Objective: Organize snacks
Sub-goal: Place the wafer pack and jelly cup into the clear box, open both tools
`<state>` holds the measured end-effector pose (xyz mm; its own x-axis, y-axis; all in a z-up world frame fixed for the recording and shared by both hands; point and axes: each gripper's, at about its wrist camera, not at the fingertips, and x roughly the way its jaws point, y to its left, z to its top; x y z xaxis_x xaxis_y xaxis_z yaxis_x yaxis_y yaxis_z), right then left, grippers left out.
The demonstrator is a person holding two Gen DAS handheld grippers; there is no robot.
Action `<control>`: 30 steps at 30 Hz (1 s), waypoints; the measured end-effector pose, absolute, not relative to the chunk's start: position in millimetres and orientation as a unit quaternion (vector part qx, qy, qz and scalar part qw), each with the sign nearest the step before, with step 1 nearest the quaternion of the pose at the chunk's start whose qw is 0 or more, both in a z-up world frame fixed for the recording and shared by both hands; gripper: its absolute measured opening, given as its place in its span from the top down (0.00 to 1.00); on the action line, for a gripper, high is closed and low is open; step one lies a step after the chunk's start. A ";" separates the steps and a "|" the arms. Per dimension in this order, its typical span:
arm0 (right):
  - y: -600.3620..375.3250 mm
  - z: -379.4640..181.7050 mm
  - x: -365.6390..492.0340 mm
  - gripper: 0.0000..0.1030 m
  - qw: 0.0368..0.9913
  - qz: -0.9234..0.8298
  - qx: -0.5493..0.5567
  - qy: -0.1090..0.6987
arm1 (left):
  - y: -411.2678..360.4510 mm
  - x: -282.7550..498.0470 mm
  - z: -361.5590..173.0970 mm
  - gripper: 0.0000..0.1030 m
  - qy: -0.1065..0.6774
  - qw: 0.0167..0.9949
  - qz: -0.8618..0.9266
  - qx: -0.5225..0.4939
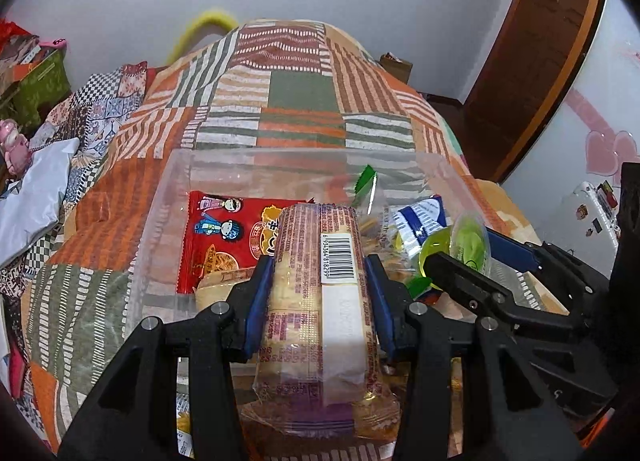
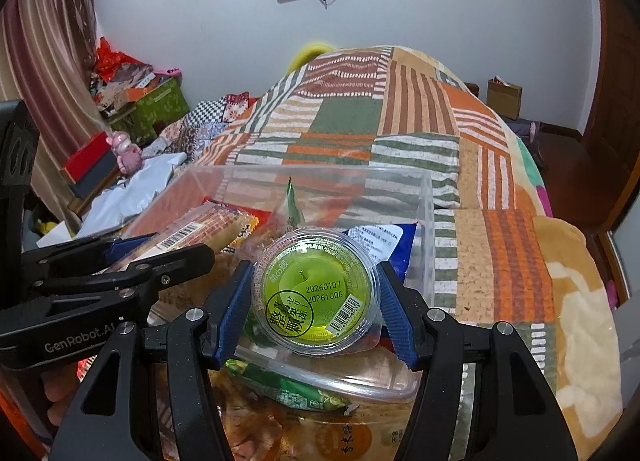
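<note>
White walls [image 2: 440, 13] close the room behind a bed spread with a patchwork quilt of orange, green and striped squares [image 1: 304, 101], which fills most of what I see. Off the quilt's left edge lies a heap of boxes and bags [image 2: 132, 101]; on the right its edge drops toward a brown wooden door [image 1: 536, 61], with open quilt beyond the far wall of the bin.

On the quilt sits a clear rectangular plastic bin [image 1: 256, 165], its far rim free of anything and its near rim just below my fingers. Inside it lies a red noodle-snack packet printed with cartoon figures [image 1: 224, 237] flat against the left side, and a blue-and-white packet [image 2: 380, 245] toward the right wall.

My left hand-held gripper [image 1: 320, 293] is clamped on a long clear-wrapped pack of pale biscuits with a barcode label [image 1: 320, 301], lengthwise, its far end reaching over the bin's near edge and over the red packet.

My right hand-held gripper [image 2: 316, 301] is squeezed on a small round clear cup of green jelly with a printed foil lid [image 2: 316, 289], held lid toward me above the bin's near right corner, just beside the left one. Below that rim lies a green snack packet [image 2: 292, 389].
</note>
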<state>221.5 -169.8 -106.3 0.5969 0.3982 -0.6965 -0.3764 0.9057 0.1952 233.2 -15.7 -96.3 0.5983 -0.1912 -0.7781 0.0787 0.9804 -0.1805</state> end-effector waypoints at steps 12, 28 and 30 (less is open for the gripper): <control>-168.9 -98.8 216.3 0.41 0.899 0.212 -0.011 0.384 | -17.1 226.3 -89.4 0.53 0.430 0.899 -0.066 -0.048; -188.7 -73.9 183.3 0.31 0.913 0.205 -0.016 0.352 | 3.9 170.7 -56.3 0.37 0.401 0.914 -0.049 -0.032; -192.3 -72.8 178.1 0.31 0.915 0.202 -0.017 0.350 | 9.1 162.0 -54.8 0.36 0.402 0.914 -0.044 -0.026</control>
<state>178.1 -192.3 -72.8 0.6738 0.3570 -0.6470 -0.3808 0.9181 0.1100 162.0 9.1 -54.8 0.6738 -0.1011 -0.7320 0.0585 0.9948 -0.0835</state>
